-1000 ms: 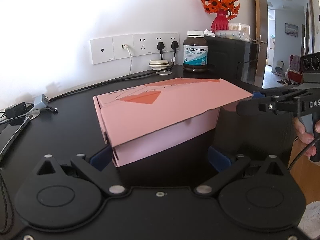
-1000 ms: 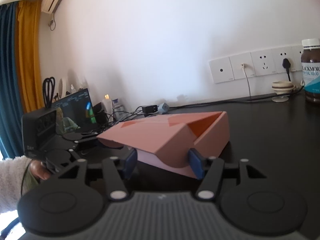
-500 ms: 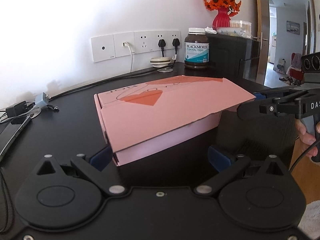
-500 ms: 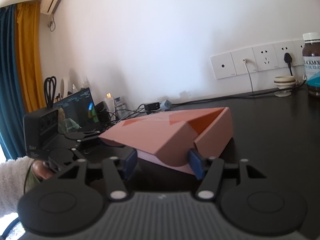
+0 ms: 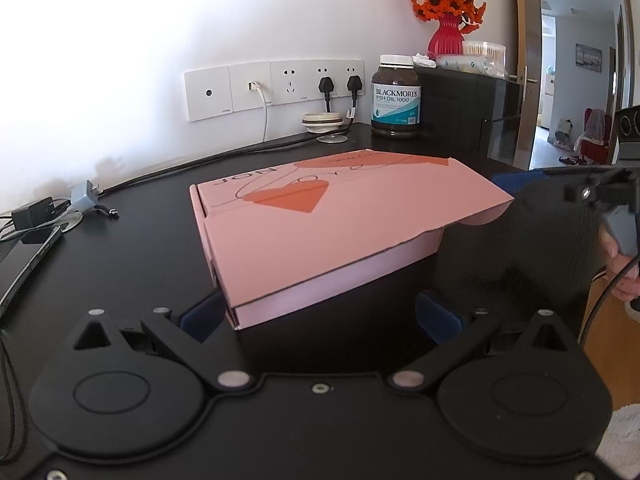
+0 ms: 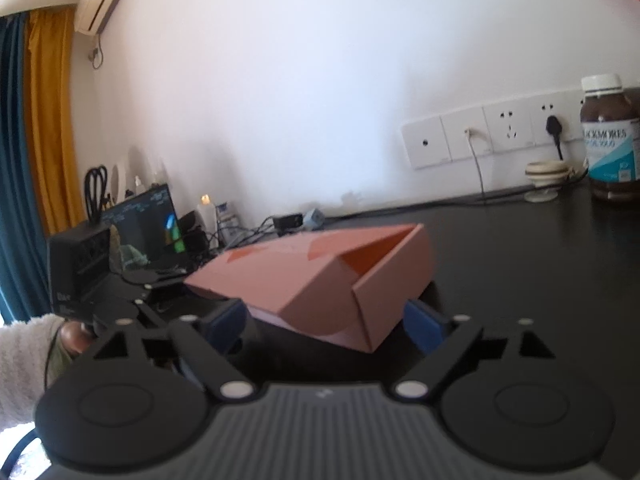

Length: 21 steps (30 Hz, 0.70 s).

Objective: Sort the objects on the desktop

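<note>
A pink cardboard box [image 5: 320, 236] with orange hearts lies on the black desk [image 5: 132, 248], its lid slightly ajar at the right end. My left gripper [image 5: 320, 316] stands open, and the box's near corner sits between its blue pads [image 5: 438, 316]. The right gripper [image 6: 326, 322] faces the box [image 6: 320, 280] from its open end. Its jaws are opening, the box end lies between them, and the pads [image 6: 424, 326] stand clear of the cardboard. The right gripper [image 5: 580, 192] also shows at the right edge of the left wrist view.
A brown fish-oil bottle [image 5: 395, 96] and a small round dish [image 5: 323, 123] stand at the back by the wall sockets [image 5: 276, 88]. Chargers and cables [image 5: 52, 212] lie at the left. A dark cabinet [image 5: 468, 112] holds a red vase of orange flowers [image 5: 446, 12]. A laptop [image 6: 148, 236] sits far left.
The right gripper's jaws have spread apart and let go of the box end they were closed on. The left gripper and the box have stayed in place.
</note>
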{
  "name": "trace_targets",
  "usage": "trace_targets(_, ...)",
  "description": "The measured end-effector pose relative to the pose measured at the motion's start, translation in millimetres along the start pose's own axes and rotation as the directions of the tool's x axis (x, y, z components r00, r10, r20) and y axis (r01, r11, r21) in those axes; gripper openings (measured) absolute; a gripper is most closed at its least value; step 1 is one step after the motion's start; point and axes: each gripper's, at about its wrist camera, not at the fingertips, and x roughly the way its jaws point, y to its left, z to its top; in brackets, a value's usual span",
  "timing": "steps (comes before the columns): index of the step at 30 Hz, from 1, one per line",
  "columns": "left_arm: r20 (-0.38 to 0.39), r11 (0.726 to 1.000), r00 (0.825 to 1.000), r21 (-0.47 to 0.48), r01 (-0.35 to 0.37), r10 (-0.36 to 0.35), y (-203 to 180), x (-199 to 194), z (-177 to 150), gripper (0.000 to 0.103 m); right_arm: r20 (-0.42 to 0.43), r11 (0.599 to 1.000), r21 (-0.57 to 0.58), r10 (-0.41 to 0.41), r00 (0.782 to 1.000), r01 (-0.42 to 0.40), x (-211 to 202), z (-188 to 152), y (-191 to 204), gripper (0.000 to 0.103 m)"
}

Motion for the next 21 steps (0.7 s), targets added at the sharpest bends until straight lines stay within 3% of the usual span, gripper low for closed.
trace_targets(8, 0.004, 1.0, 1.0, -0.013, 0.02, -0.02, 3, -1, 0, 0.103, 0.046, 0.999, 0.041, -0.018, 0.999, 0.016, -13, 15, 6, 0.098)
trace_targets(15, 0.0, 0.999, 0.999, 0.018, 0.041, -0.041, -2, -2, 0, 0.103, 0.087, 0.987, 0.143, -0.087, 0.992, 0.074, -5, 25, 8, 0.099)
trace_targets(18, 0.003, 0.998, 0.998, 0.009, 0.055, -0.055, 0, -2, -1, 0.103, 0.077, 0.976, 0.205, -0.091, 0.993, 0.073, 6, 27, 5, 0.099)
trace_targets(21, 0.003, 0.997, 0.997, -0.014, 0.078, -0.078, 4, -1, -1, 0.103, 0.053, 0.978, 0.164, -0.141, 0.989, 0.131, 18, 27, 11, 0.099)
